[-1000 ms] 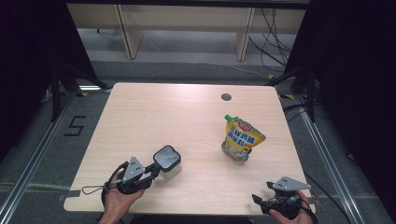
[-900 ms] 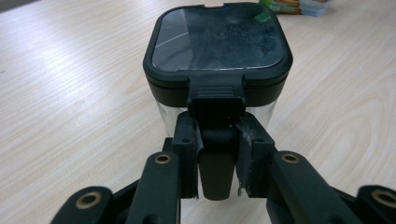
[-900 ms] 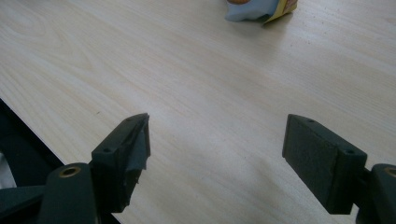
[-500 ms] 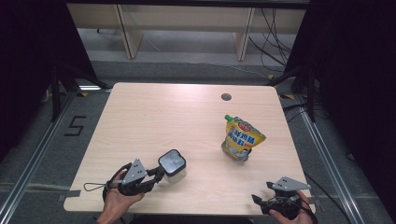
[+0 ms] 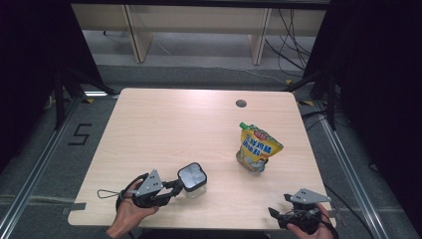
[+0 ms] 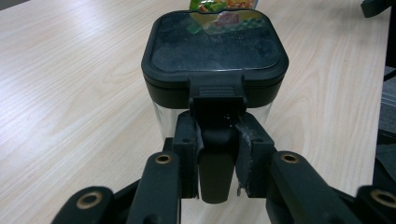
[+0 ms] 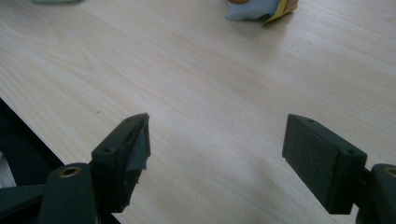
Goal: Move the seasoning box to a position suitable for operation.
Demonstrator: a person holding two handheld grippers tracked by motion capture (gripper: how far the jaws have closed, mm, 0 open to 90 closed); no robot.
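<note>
- Nearest the person, the left gripper [image 5: 171, 188] is clenched on the black handle [image 6: 215, 158] of the clear container [image 5: 192, 180], which sits near the front edge of the tabletop [image 5: 164, 124].
- Right of the container, at the front corner, the right gripper [image 7: 215, 154] is released, its jaws wide apart over bare wood.
- Farther back and right of the container stands the yellow pouch [image 5: 257, 149], well apart from it.
- Judgement: keep the handle squeezed squarely between both pads and the black lid [image 6: 215, 42] level, moving slowly so the container doesn't swing or twist.
</note>
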